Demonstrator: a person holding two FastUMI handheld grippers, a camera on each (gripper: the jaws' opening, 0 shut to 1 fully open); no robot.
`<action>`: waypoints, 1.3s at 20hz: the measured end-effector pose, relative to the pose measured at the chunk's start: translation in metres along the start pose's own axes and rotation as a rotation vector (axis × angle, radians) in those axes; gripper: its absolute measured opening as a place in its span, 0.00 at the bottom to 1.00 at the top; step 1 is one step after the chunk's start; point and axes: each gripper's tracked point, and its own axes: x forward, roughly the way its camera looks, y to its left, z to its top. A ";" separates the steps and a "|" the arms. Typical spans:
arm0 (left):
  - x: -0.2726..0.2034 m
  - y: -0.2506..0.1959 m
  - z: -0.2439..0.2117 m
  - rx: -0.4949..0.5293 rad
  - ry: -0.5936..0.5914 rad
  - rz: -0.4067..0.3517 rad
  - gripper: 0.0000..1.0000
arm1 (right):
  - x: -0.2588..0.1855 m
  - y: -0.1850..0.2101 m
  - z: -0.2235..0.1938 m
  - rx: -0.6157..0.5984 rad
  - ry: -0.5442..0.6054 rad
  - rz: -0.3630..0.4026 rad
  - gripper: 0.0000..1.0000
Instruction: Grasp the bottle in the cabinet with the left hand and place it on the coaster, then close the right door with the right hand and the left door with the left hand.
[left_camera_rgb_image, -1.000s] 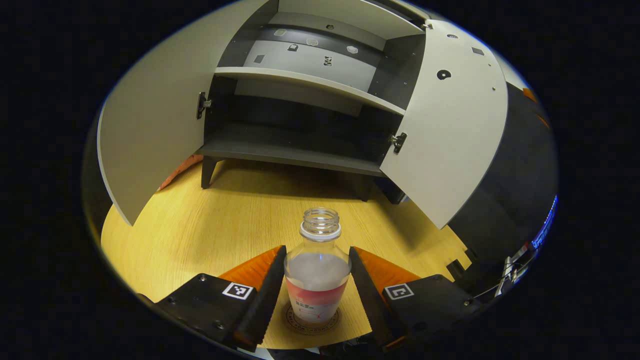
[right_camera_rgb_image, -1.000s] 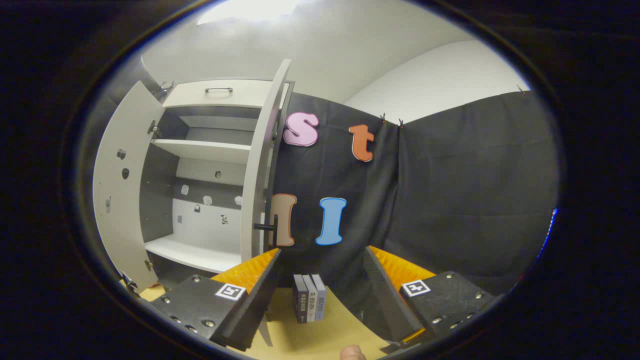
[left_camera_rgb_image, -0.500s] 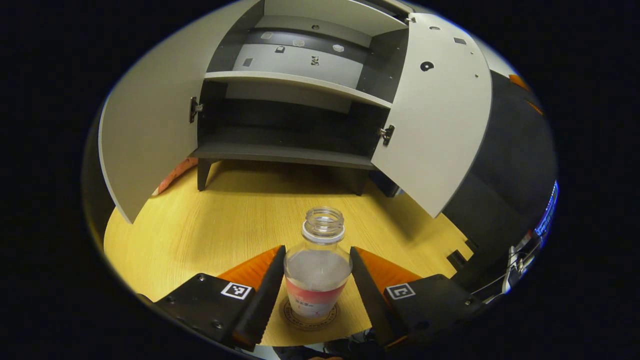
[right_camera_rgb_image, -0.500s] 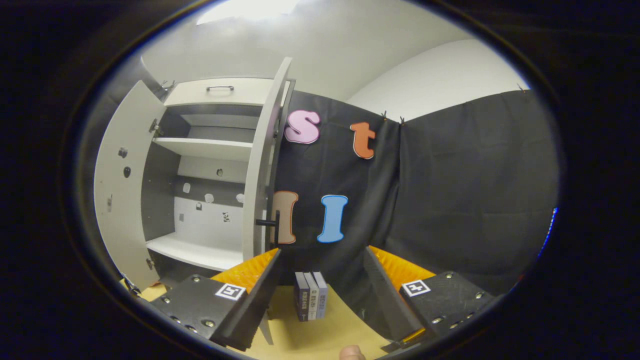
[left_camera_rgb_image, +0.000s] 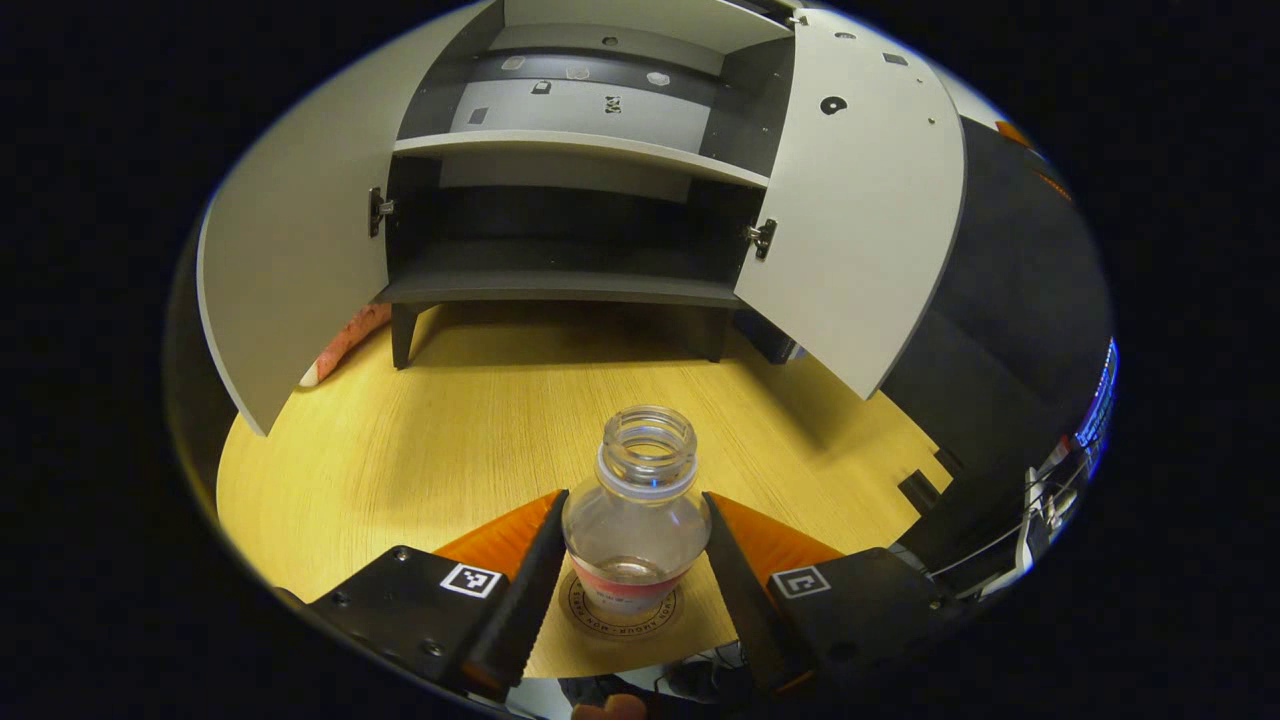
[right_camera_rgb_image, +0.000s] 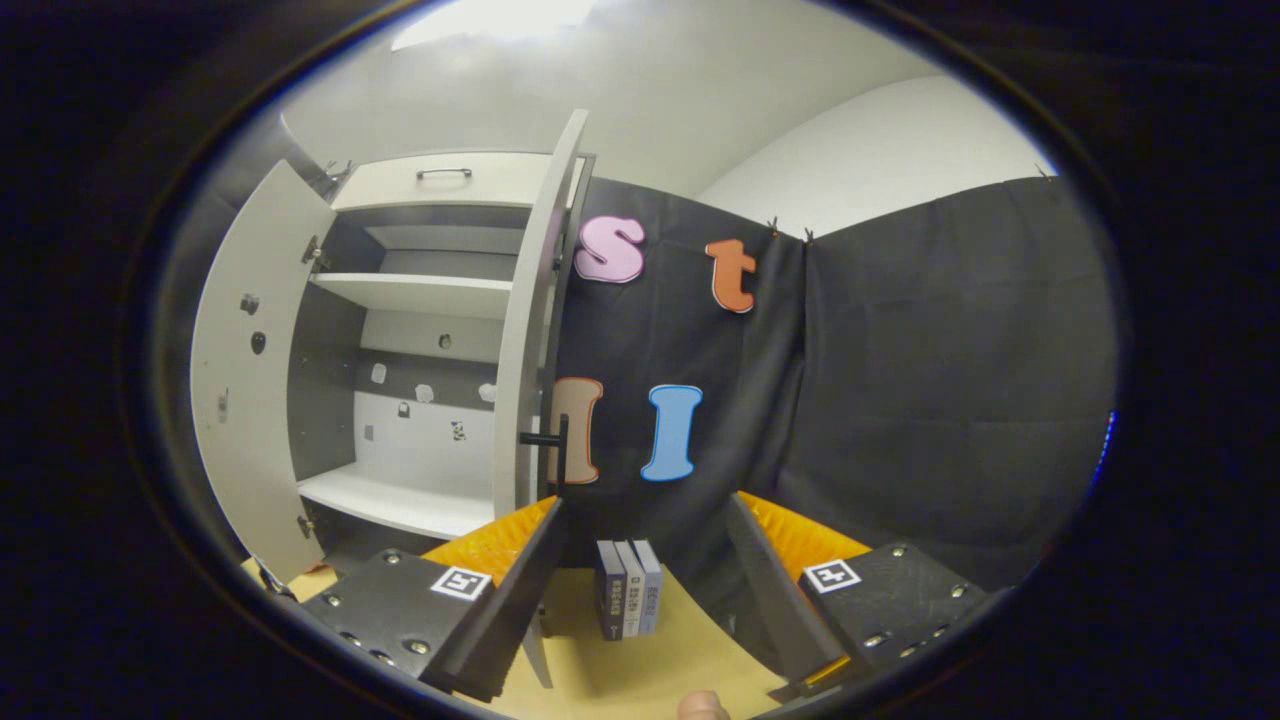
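The uncapped clear bottle (left_camera_rgb_image: 637, 525) stands on the round coaster (left_camera_rgb_image: 622, 615) near the worktop's (left_camera_rgb_image: 420, 450) front edge, between the left tongs (left_camera_rgb_image: 632, 580), which stand wide and apart from it. Placing looks finished. Next, the right tongs (right_camera_rgb_image: 645, 590), wide and holding nothing, must push the cabinet's right door (right_camera_rgb_image: 525, 340) shut.

Clear glossy bottle (left_camera_rgb_image: 637, 520), wood-grain table (left_camera_rgb_image: 440, 440), matt cabinet doors (left_camera_rgb_image: 860, 200)
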 end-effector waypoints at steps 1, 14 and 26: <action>-0.001 0.000 -0.002 -0.001 0.007 -0.002 0.83 | 0.000 0.001 0.000 0.001 0.001 0.003 0.98; -0.005 -0.003 -0.010 0.029 0.067 0.001 0.86 | 0.002 0.009 -0.014 0.013 0.030 0.024 0.98; -0.004 -0.005 -0.009 0.051 0.092 0.004 0.99 | 0.007 0.006 -0.025 0.028 0.048 0.021 0.98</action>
